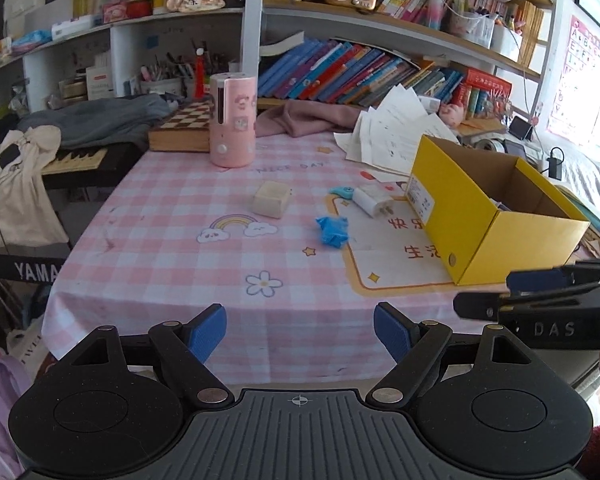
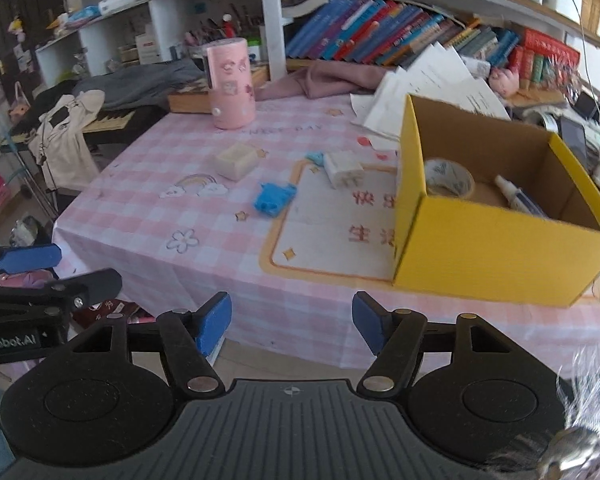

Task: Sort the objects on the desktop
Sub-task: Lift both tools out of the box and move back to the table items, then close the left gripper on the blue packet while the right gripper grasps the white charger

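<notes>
Sorting looks part done: tape roll (image 2: 449,178) and glue bottle (image 2: 518,199) lie in your yellow box (image 2: 500,256), while cream cube (image 1: 270,199), blue scrap (image 1: 332,231) and white plug (image 1: 372,199) wait on the worktop (image 1: 172,240) at twelve o'clock, left tongs (image 1: 300,330) and right tongs (image 2: 292,322) both spread, empty.

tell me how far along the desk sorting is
Partly done. The yellow box already holds a tape roll and a glue bottle. Nothing is in hand: the left claw and the right claw are both open and empty. Left on the tablecloth: the cream block, the white charger, the blue toy and a small light-blue piece.
</notes>
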Demonstrator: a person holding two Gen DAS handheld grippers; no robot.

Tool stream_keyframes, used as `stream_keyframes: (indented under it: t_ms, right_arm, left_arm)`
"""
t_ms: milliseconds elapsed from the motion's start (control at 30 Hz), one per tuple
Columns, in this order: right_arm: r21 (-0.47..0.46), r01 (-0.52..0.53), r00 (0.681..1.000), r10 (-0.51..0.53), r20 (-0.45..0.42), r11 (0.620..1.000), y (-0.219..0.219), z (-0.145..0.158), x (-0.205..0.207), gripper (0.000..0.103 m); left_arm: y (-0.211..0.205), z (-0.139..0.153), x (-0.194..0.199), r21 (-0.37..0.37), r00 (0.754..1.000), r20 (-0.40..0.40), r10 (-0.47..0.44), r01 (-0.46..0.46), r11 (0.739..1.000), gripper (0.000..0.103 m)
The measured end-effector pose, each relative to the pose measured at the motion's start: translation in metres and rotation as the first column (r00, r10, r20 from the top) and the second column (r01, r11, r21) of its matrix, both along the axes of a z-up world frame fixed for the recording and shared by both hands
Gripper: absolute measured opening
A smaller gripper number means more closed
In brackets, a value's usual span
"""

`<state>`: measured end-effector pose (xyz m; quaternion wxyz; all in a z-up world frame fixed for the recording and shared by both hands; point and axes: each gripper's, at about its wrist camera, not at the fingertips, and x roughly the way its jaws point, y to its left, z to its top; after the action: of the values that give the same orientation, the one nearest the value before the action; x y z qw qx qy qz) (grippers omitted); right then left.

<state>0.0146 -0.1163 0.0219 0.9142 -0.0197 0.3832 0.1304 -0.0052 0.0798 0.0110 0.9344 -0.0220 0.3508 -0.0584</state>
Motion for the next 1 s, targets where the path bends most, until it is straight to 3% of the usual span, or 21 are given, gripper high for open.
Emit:
stream_keyframes:
  t_ms: [433, 700, 1000]
  right_arm:
    - [-0.006, 0.017, 1.0, -0.017, 0.021, 1.0, 0.0, -0.003, 0.043, 0.065]
    - [-0.023, -0.021, 0.999, 0.022, 0.028, 1.0, 0.007, -0.001, 0.101, 0.065]
    - [-0.026, -0.051, 0.998, 0.051, -0.027, 0.998, 0.018, -0.012, 0.181, 0.062]
  left_arm:
    - [-0.012, -0.008, 0.037, 0.032, 0.999, -0.011, -0.042, 0.042, 0.999, 0.083]
    - [-0.019, -0.017, 0.078, 0.02, 0.998, -0.048, -0.043, 0.044, 0.999, 0.083]
    - [-0.029, -0.036, 0.131, 0.009, 0.994, -0.094, -0.051, 0.052, 0.999, 0.083]
